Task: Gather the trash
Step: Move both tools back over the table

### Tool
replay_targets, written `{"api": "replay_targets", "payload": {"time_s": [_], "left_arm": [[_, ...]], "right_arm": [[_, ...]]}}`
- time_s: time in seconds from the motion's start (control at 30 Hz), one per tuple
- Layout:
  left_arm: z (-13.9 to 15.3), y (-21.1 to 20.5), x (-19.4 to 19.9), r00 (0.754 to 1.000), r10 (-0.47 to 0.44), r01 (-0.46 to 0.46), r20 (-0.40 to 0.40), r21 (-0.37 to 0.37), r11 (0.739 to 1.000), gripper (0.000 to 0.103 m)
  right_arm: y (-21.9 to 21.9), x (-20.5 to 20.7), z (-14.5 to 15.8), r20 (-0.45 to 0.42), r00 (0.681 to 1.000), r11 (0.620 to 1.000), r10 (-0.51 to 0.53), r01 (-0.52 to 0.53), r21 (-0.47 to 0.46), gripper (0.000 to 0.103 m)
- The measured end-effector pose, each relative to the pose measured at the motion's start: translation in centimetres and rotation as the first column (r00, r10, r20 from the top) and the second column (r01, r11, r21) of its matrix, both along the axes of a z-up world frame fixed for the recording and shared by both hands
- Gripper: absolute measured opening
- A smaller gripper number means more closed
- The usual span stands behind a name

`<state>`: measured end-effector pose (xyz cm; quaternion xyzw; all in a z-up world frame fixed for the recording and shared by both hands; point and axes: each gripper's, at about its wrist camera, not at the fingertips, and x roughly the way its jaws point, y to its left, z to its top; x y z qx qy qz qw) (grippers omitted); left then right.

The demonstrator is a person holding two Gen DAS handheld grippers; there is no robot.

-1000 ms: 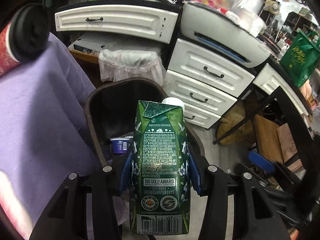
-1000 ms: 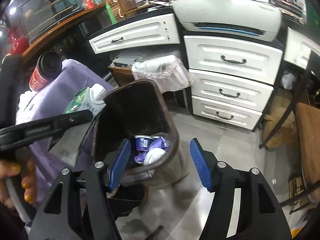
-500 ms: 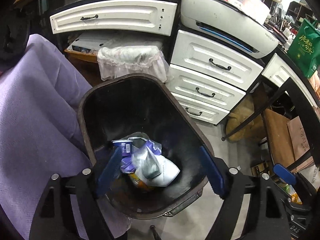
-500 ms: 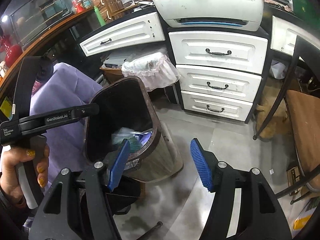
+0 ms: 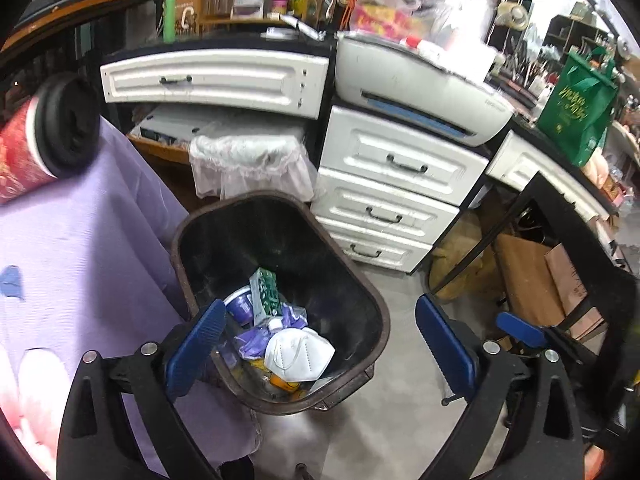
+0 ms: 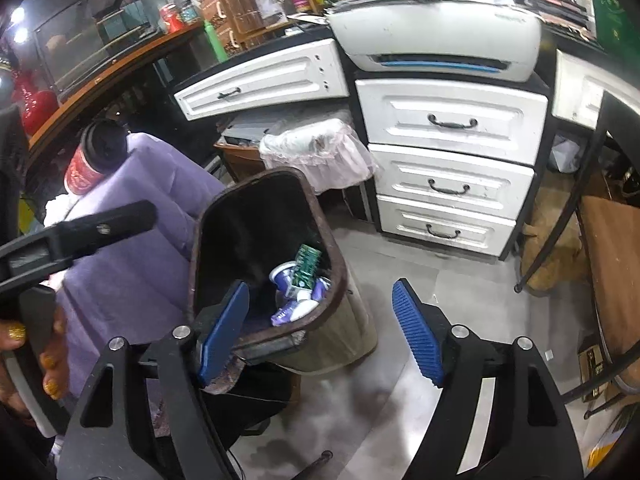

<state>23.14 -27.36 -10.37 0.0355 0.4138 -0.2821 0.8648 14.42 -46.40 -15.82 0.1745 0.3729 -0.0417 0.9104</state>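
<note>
A dark brown trash bin [image 5: 362, 280] stands on the floor beside a purple-covered table [image 5: 80, 260]. In it lie a green carton [image 5: 266, 290], a white face mask [image 5: 298, 354], a purple cup [image 5: 240, 306] and purple wrappers. My left gripper [image 5: 320, 344] is open and empty above the bin's near rim. My right gripper [image 6: 320, 332] is open and empty, over the bin's right side [image 6: 340, 272]; the carton [image 6: 306, 266] shows inside. A red cup with a black lid [image 5: 36, 140] lies on the table; it also shows in the right wrist view [image 6: 94, 160].
White drawers [image 5: 392, 200] and a printer [image 5: 416, 84] stand behind the bin. A plastic-lined basket [image 5: 248, 164] sits behind the bin. A black table frame [image 5: 560, 248] with cardboard is at the right. The floor [image 6: 400, 280] is grey.
The left gripper opened and dropped the green carton into the bin, then drew back and up. The right gripper stayed open and shifted a little.
</note>
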Motion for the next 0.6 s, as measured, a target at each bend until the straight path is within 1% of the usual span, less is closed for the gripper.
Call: {"api": "replay_targets", "payload": {"time_s": [0.07, 0.17, 0.3, 0.4, 0.5, 0.6], "left_arm": [[1.1, 0.8, -0.5, 1.000, 0.005, -0.004, 0.024, -0.016, 1.000, 0.097], [2.7, 2.6, -1.2, 0.998, 0.023, -0.021, 0.064, -0.034, 0.999, 0.097], [3.9, 5.4, -1.3, 0.994, 0.057, -0.055, 0.094, -0.021, 0.998, 0.097], [4.4, 7.7, -1.0, 0.990, 0.086, -0.087, 0.109, 0.001, 0.996, 0.097], [4.8, 10.4, -0.6, 0.984, 0.129, -0.132, 0.120, 0.021, 0.991, 0.097], [5.4, 13.4, -0.1, 0.978, 0.174, -0.177, 0.118, 0.022, 0.984, 0.097]], "right_arm": [[0.7, 0.3, 0.6, 0.010, 1.000, 1.000, 0.022, -0.022, 0.000, 0.078], [1.8, 0.9, 1.3, 0.017, 0.998, 0.998, 0.057, -0.057, -0.001, 0.078], [3.7, 1.6, 2.2, 0.032, 0.993, 0.994, 0.110, -0.110, -0.013, 0.080], [5.4, 2.2, 3.0, 0.051, 0.987, 0.988, 0.152, -0.151, -0.026, 0.087], [7.3, 3.0, 4.1, 0.069, 0.976, 0.978, 0.208, -0.206, -0.039, 0.087], [9.3, 4.0, 5.2, 0.084, 0.954, 0.958, 0.287, -0.284, -0.045, 0.088]]}}
